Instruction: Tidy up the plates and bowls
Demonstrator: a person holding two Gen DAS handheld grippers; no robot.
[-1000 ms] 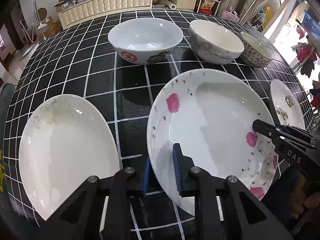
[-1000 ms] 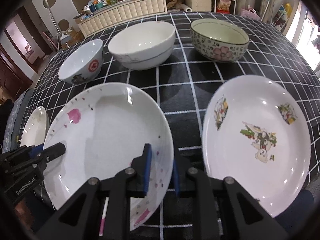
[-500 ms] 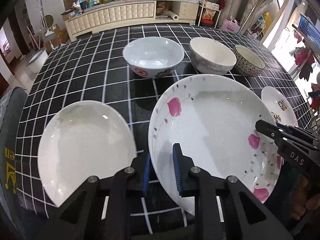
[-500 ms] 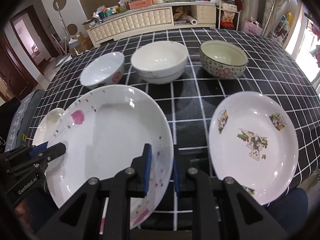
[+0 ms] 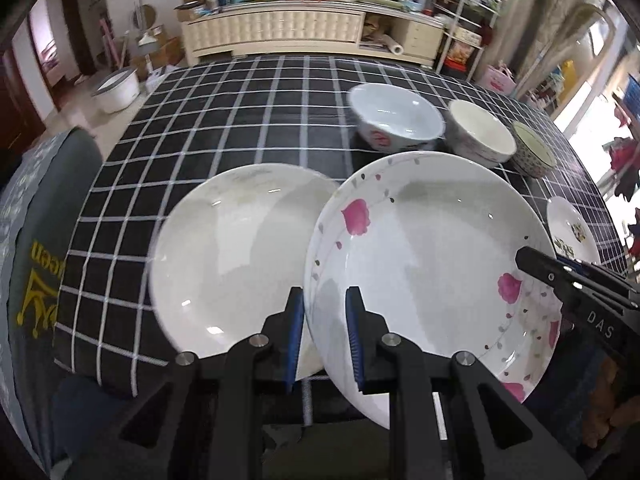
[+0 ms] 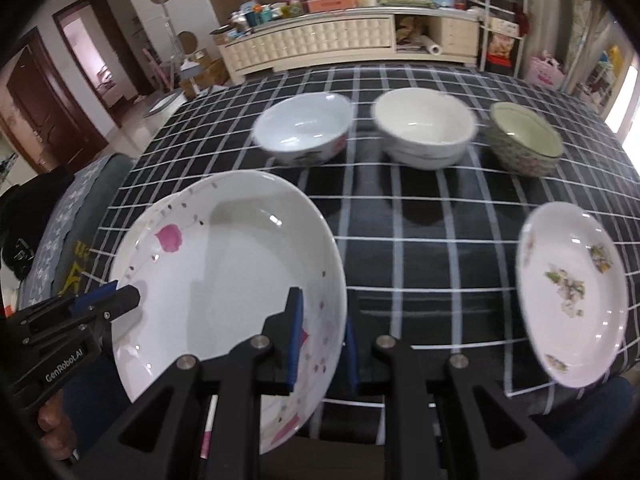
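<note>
Both grippers — left, right — clamp pink-flower plate rims, lifted over plain plate.

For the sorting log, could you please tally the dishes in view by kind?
Plates: 3 – plain white plate, pink-flower plate, leaf-pattern plate.
Bowls: 3 – red-mark bowl, white bowl, green-patterned bowl.
Total: 6

Three bowls apparently behind the plates.
</note>
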